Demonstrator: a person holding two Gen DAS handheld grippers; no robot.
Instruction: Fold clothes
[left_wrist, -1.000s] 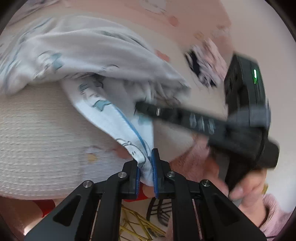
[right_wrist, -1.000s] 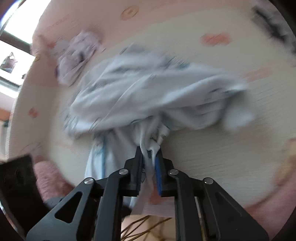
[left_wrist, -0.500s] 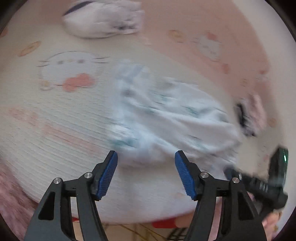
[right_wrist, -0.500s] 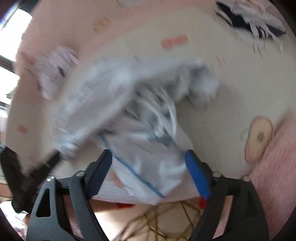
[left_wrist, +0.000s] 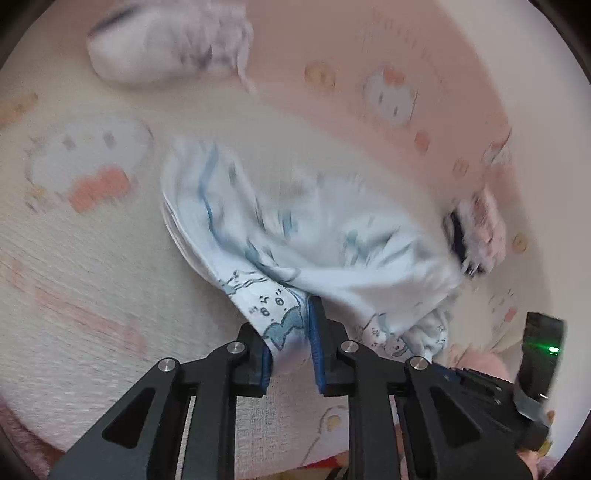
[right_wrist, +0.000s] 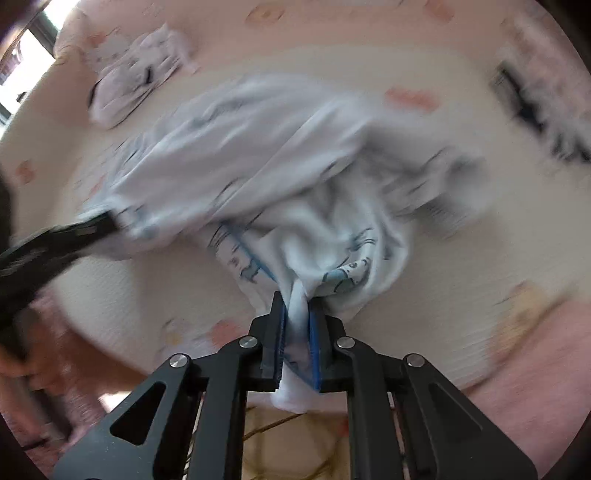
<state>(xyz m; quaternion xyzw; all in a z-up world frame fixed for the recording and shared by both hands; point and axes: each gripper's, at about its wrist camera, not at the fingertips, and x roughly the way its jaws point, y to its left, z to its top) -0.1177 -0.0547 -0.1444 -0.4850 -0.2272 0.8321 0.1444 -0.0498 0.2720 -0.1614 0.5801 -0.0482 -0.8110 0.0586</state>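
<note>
A white garment with blue cartoon prints and blue trim (left_wrist: 295, 236) lies crumpled on a cream and pink cartoon mat (left_wrist: 92, 280). My left gripper (left_wrist: 290, 332) is shut on its near printed edge. In the right wrist view the same garment (right_wrist: 258, 155) spreads across the mat, and my right gripper (right_wrist: 297, 325) is shut on a bunched fold with blue trim. The left gripper's arm (right_wrist: 55, 240) shows at the left of the right wrist view, at the garment's other end. The right gripper's body (left_wrist: 517, 391) shows at the lower right of the left wrist view.
A folded white and pink garment (left_wrist: 170, 48) lies at the far left of the mat, also in the right wrist view (right_wrist: 136, 74). Another dark-striped pink garment (left_wrist: 476, 232) lies at the right, also in the right wrist view (right_wrist: 543, 96). The mat's near edge (right_wrist: 406, 391) is just under the grippers.
Half a second ago both grippers were open above the garment. Now each has shut on a new part of its edge.
</note>
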